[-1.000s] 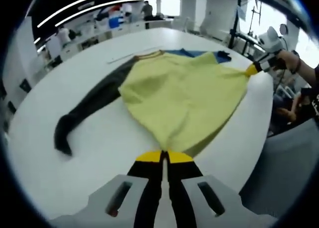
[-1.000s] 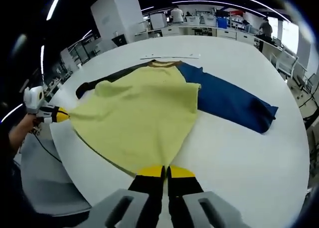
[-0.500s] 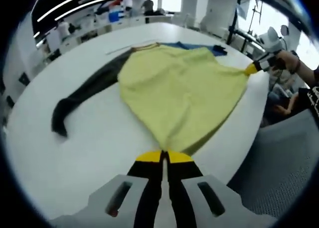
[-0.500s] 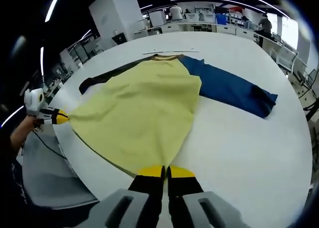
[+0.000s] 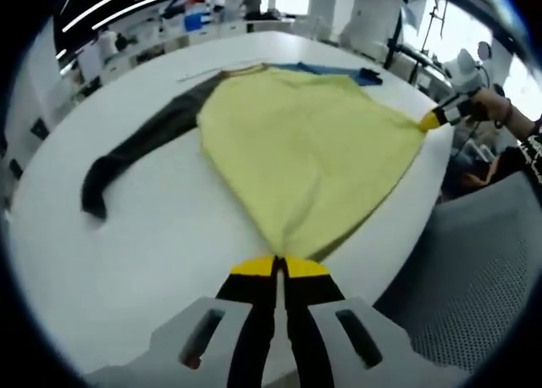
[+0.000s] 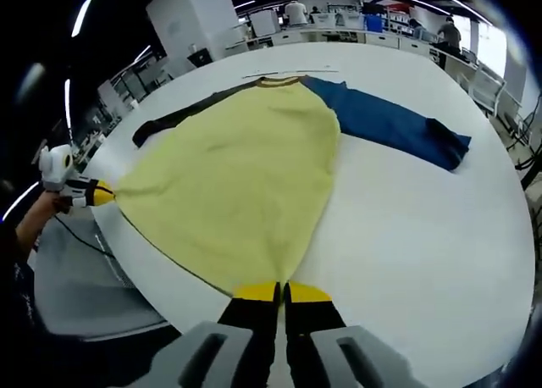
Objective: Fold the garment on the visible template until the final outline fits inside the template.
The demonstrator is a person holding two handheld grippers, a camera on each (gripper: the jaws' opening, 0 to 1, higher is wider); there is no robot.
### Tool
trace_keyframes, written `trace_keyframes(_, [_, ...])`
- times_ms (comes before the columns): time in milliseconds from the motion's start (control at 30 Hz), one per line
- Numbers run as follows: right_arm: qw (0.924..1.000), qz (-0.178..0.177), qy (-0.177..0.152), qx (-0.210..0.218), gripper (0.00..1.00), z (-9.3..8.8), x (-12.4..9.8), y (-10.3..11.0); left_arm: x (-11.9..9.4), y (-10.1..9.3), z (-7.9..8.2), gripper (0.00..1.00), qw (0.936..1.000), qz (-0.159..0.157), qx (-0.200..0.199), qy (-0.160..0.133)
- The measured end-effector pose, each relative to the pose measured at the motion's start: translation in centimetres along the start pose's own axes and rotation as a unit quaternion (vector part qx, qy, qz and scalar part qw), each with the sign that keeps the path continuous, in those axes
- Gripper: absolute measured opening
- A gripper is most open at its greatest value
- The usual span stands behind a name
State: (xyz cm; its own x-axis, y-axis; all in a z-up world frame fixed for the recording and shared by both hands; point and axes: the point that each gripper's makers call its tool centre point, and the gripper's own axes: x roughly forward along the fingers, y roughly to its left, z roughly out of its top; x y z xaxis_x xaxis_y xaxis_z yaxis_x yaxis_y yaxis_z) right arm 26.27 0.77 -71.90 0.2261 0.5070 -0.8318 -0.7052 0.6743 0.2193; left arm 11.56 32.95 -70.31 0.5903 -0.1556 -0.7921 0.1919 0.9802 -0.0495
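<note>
Garment (image 5: pixel 305 151) lying flat on white desk (image 5: pixel 152 235), stretching ahead from left hand-held gripper (image 5: pixel 279 268) and right hand-held gripper (image 6: pixel 280 293), each clamping a hem corner, collar farthest, sleeves spreading sideways.

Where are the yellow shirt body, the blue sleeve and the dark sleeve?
yellow shirt body (image 6: pixel 241 180), right gripper view, middle of the cloth
blue sleeve (image 6: pixel 385 125), right gripper view, mid-length
dark sleeve (image 5: pixel 140 142), left gripper view, mid-length
</note>
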Motion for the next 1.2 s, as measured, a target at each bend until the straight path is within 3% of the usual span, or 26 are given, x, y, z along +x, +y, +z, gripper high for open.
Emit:
trace_keyframes(433, [0.9998,0.000,0.015,0.008,0.00,-1.5,0.2,0.1,-0.1,-0.7,-1.8,0.00,0.9995,-0.003,-0.013,0.028])
trace_keyframes(633, [0.9998,-0.001,0.019,0.005,0.00,-1.7,0.1,0.1,-0.1,-1.0,-2.0,0.00,0.9991,-0.003,0.010,0.041])
trace_keyframes(900, [0.9996,-0.003,0.026,0.007,0.00,-2.1,0.1,0.0,0.1,-1.4,-3.1,0.00,0.9982,-0.004,0.003,0.059])
trace_keyframes(1200, [0.9995,-0.004,0.029,0.009,0.00,-2.5,0.1,0.1,0.4,-1.4,-3.7,0.00,0.9981,-0.003,-0.001,0.062])
